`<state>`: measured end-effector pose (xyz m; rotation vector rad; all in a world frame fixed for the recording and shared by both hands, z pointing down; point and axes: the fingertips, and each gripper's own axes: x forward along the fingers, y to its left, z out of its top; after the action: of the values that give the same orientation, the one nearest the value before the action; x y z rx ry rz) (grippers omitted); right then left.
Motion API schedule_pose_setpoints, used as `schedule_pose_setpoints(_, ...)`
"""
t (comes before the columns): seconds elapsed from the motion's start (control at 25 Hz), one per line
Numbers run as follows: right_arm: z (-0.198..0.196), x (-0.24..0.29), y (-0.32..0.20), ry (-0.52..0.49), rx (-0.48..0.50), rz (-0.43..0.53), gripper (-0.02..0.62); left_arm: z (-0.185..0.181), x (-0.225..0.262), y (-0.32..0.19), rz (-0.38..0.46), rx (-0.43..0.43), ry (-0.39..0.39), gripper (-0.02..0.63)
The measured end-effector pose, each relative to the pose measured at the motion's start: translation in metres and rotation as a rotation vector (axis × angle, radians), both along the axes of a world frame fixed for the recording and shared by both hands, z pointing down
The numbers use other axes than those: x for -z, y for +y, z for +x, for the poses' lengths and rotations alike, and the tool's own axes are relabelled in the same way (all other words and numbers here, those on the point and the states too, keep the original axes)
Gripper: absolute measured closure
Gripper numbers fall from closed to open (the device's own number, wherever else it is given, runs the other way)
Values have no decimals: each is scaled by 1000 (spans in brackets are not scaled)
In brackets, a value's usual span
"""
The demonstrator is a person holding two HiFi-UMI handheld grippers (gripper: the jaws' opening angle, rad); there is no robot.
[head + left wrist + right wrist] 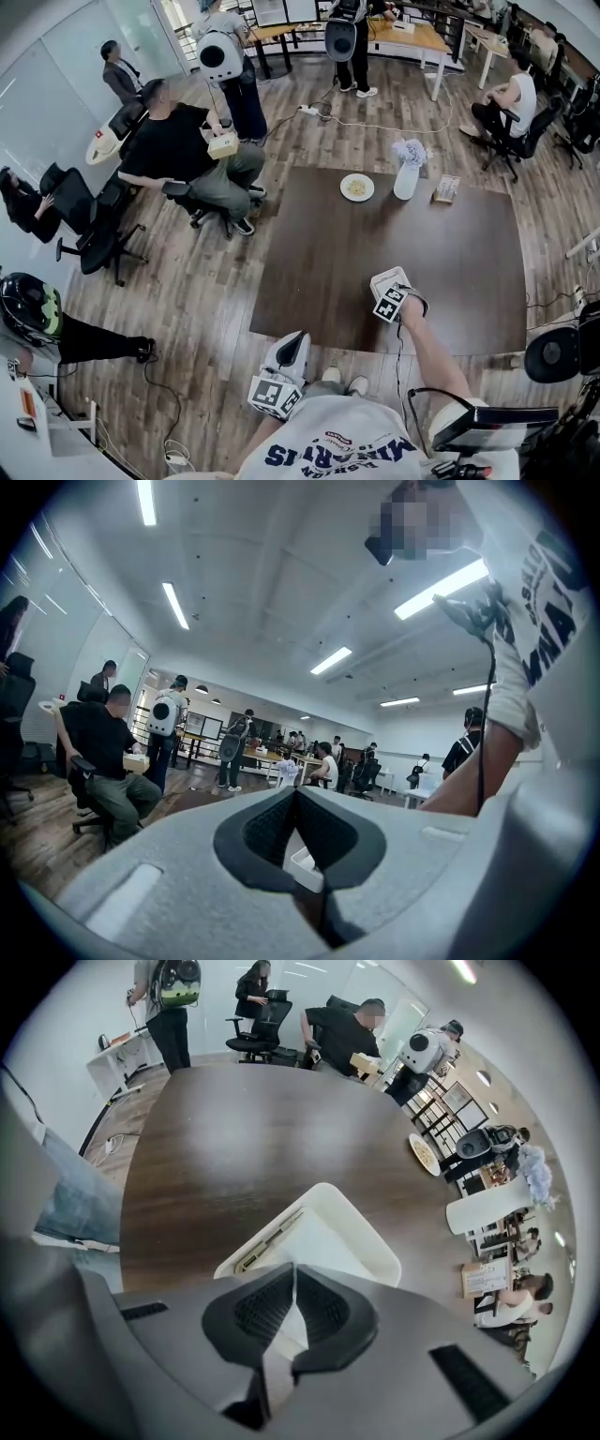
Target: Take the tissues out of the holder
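The right gripper [293, 1269] pinches a white tissue [284, 1333] over the white holder [370, 1252] near the dark table's [234, 1138] edge, while the left gripper [297, 791] is pressed together and the shirt's [337, 448] lettering stays illegible.

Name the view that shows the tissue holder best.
Right gripper view: the white holder lies just past the right gripper, which pinches a tissue. Head view: that gripper mostly covers it. Left gripper view: at most a white sliver.
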<state>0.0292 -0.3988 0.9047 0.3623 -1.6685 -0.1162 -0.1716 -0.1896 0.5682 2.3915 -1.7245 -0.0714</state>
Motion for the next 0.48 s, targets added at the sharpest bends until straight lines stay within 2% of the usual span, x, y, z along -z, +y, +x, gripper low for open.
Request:
schedule_pose_setpoints(0.32,-1,3,-2,-63,-25,48,588,1,-2,-5,1,-6,-2,603)
schedule_pose_setpoints(0.48,-1,9,-1,-124,-77,52,591,-7,-1,-4,0,-2,-5,602)
